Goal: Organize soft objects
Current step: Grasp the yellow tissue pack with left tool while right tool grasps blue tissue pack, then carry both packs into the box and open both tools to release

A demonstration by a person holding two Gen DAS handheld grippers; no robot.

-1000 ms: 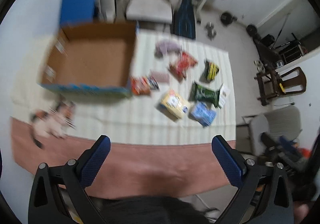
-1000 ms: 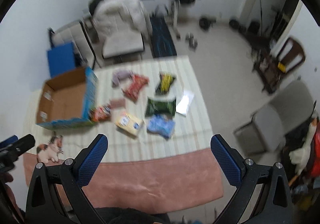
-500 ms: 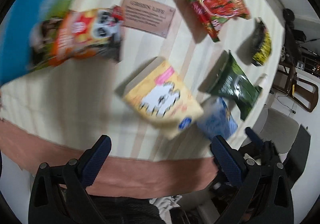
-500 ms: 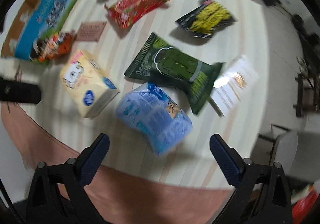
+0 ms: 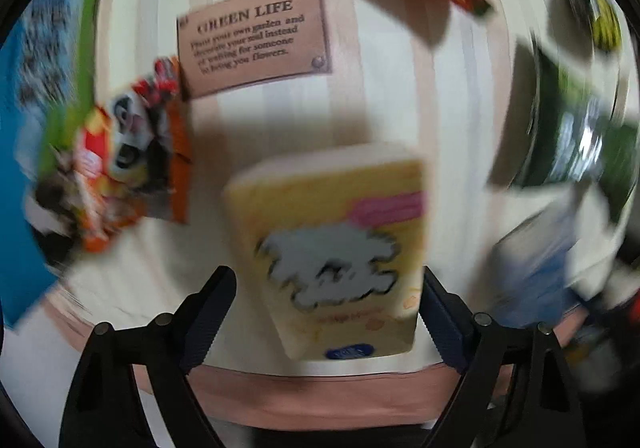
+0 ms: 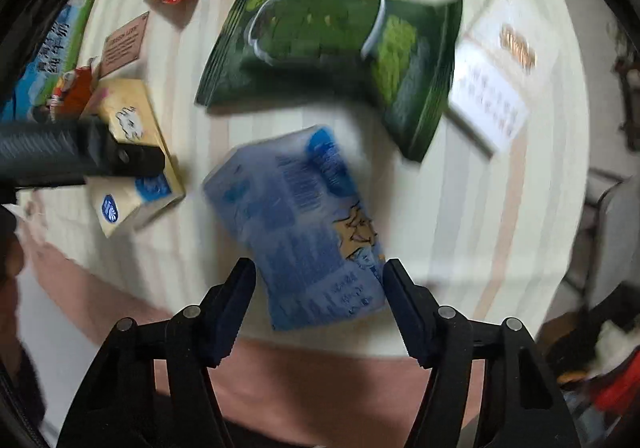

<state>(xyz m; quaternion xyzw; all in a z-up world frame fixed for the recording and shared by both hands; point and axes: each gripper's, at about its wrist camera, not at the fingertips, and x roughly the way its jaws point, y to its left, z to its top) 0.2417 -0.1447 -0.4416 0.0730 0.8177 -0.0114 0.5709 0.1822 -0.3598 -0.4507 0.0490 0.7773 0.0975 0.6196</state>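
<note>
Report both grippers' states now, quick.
Left gripper: open, fingers straddling the yellow tissue pack, not clamped.
Right gripper: open, fingers either side of the blue plastic pack.

1. Striped cream cover (image 6: 472, 207) fills both views, with pale beige bands running toward 12 o'clock.
2. Pink-brown border (image 6: 320, 380) along the near edge, at 6 o'clock.
3. Pale floor (image 5: 36, 368) at 8 o'clock in the left view (blurred).
4. Grey chair (image 6: 618, 232) at 3 o'clock in the right view.
5. Soft, even lighting; short shadows.
</note>
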